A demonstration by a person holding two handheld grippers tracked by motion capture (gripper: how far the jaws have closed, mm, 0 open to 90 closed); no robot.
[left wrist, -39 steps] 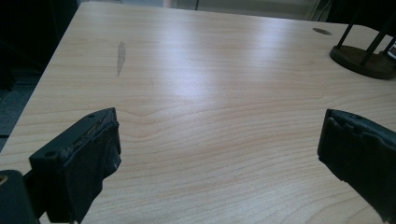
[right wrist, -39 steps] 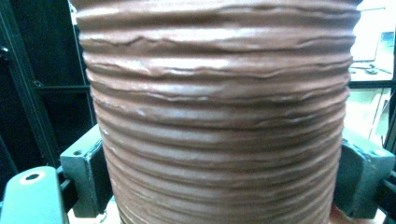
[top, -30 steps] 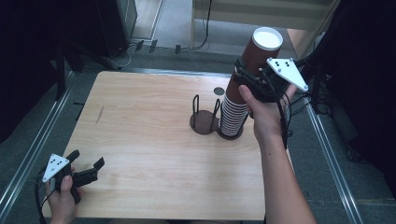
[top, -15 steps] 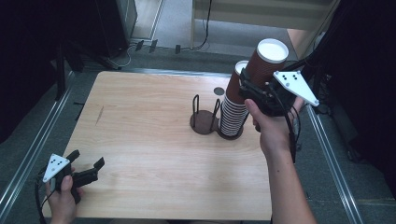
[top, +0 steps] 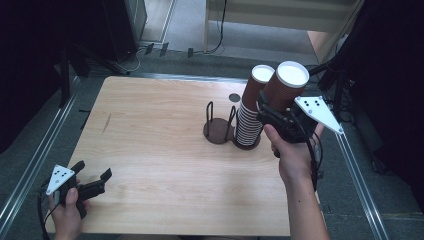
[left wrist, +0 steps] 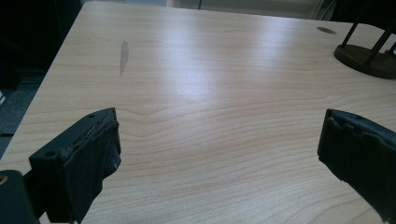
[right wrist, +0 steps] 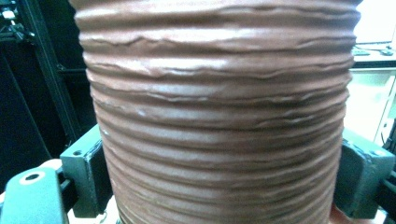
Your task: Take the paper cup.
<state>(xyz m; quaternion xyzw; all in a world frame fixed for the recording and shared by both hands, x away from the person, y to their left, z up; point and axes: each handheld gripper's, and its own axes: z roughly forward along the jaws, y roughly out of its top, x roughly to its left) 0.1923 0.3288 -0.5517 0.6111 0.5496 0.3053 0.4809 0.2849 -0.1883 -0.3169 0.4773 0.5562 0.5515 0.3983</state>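
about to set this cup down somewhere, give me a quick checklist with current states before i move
1. Right gripper clamped on cup: ok, jaws on both sides.
2. Cup clear of stack: ok, lifted beside it.
3. Cup upright: not ok, tilted.
4. Empty holder free to take it: ok.
5. Left gripper out of the way: ok, open at the near left corner.
6. Single cup taken, not two nested: cannot tell.

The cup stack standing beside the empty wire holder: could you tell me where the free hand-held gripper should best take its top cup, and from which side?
Probably grip the top cup on its ribbed wall just below the white rim, above the cup stack. Come level from the table's open left side, above the wire holder; the right hand-held gripper and its lifted cup crowd the other side.
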